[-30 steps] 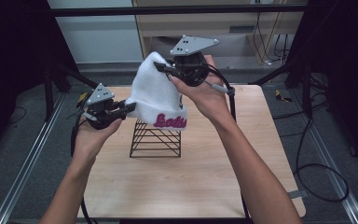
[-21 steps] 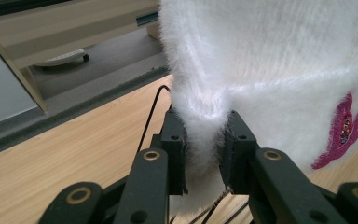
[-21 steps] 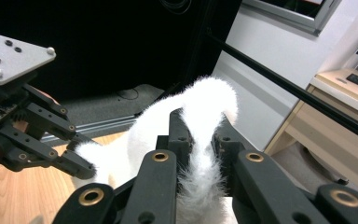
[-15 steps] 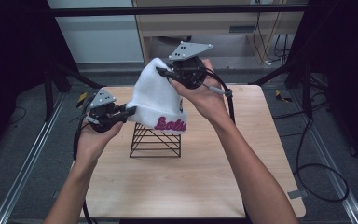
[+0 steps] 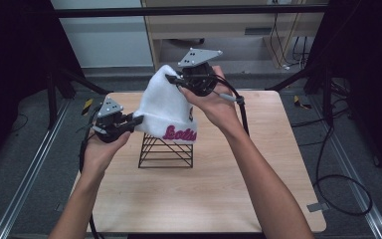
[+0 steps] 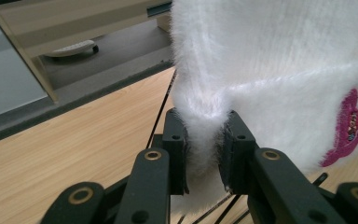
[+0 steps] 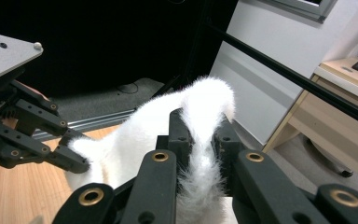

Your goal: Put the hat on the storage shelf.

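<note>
White beanie [image 5: 165, 112] held above the wire rack [image 5: 165, 150], cuff clamped in the left claw [image 5: 128, 122], crown clamped in the right claw [image 5: 179, 81]. Both pinch only fuzzy knit. Uneven pulling could slip a grip, or the hem could snag the rack below.

My high view looks forward and down over the wooden table [image 5: 258, 199]. My left gripper view sits close along its jaws, facing the white hat [image 6: 270, 70]; my right gripper view shares that hat, facing the left gripper [image 7: 67, 158]
</note>
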Demonstrator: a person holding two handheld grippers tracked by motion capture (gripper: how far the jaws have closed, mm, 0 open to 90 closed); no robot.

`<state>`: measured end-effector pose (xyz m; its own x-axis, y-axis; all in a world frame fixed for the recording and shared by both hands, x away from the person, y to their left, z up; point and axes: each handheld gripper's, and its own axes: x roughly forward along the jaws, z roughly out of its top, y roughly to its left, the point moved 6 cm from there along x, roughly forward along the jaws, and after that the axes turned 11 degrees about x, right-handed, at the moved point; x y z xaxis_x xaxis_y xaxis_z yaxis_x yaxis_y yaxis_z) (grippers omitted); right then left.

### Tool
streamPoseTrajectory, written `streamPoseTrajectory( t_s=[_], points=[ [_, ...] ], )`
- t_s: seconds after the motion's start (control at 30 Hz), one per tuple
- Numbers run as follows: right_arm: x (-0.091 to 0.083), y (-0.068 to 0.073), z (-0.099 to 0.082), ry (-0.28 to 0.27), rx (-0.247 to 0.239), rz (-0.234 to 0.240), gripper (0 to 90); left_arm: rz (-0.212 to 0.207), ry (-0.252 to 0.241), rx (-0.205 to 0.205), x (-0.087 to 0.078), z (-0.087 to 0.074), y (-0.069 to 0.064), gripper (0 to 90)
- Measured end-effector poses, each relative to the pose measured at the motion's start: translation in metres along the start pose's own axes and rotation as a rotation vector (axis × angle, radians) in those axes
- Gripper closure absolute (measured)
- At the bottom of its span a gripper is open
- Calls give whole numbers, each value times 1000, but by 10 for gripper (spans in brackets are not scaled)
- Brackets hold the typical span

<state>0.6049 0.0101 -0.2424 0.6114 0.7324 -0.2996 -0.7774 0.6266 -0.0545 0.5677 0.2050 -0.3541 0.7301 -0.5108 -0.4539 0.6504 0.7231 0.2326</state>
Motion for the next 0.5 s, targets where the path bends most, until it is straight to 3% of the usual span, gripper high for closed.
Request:
streamPoseTrajectory(
  t_s=[0.5],
  points=[
    [6, 8, -9, 14, -7, 19, 819, 24, 6, -12, 0, -18, 4, 747]
  ],
)
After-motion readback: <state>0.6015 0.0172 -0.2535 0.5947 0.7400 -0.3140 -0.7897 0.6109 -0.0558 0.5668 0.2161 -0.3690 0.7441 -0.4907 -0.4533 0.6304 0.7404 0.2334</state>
